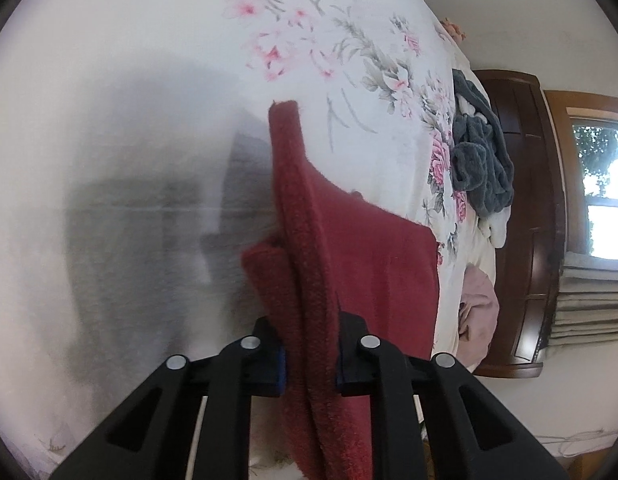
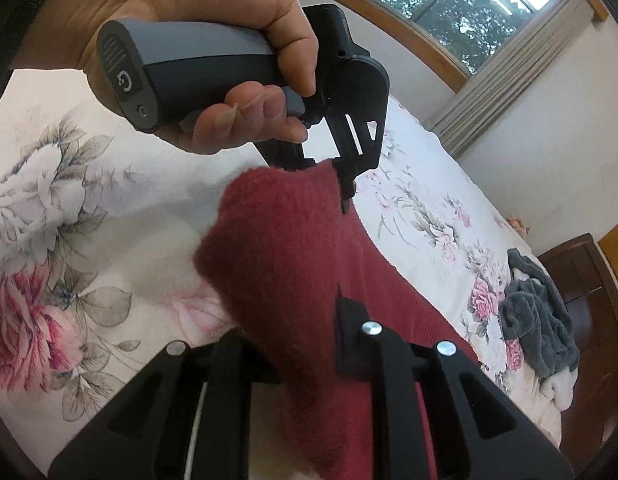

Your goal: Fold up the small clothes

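1. Black left gripper (image 1: pixel 309 356) pinches the thick hem of a dark red knitted garment (image 1: pixel 349 248), lifted above a white bedspread printed with pink flowers (image 1: pixel 349 40).
2. Black right gripper (image 2: pixel 309 344) clamps another part of that garment.
3. A hand (image 2: pixel 213 24) grips the left tool's grey handle.
4. A grey fleece heap (image 2: pixel 541 312) lies near the dark wooden headboard (image 2: pixel 581 264).

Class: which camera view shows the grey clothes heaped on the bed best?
The left wrist view: the grey clothes lie whole and sharp on the flowered sheet. The right wrist view shows the same heap smaller, near the picture's edge.
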Available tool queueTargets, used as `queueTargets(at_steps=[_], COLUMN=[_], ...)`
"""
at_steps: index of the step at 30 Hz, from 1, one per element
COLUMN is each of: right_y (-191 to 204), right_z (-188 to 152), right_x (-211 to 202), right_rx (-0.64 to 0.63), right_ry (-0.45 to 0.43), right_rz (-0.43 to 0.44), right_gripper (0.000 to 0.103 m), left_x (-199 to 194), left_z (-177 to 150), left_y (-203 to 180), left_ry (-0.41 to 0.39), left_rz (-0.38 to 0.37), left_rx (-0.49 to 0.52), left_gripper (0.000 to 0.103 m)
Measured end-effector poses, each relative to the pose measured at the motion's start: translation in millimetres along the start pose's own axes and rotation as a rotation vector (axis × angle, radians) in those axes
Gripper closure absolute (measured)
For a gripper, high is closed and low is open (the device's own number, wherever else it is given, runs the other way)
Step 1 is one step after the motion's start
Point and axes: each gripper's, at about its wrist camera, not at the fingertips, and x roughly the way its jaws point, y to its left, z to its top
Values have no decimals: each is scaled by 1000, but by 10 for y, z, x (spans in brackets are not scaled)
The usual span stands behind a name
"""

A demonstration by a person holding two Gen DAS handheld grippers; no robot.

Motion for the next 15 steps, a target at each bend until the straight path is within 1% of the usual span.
queueTargets(at_steps=[9,15], right_y=[-273,-544], right_z=[-6,-33], right_x=[-158,-332], right_rx=[88,162], right_ry=[-14,-32], right_rz=[4,-5], right_gripper=[88,89], left_x=[-113,-207], left_z=[-19,-50], left_y=[-373,-803], left_ry=[-10,-21], left_rz=[56,110], left_rx=[41,88], left_gripper=[88,88])
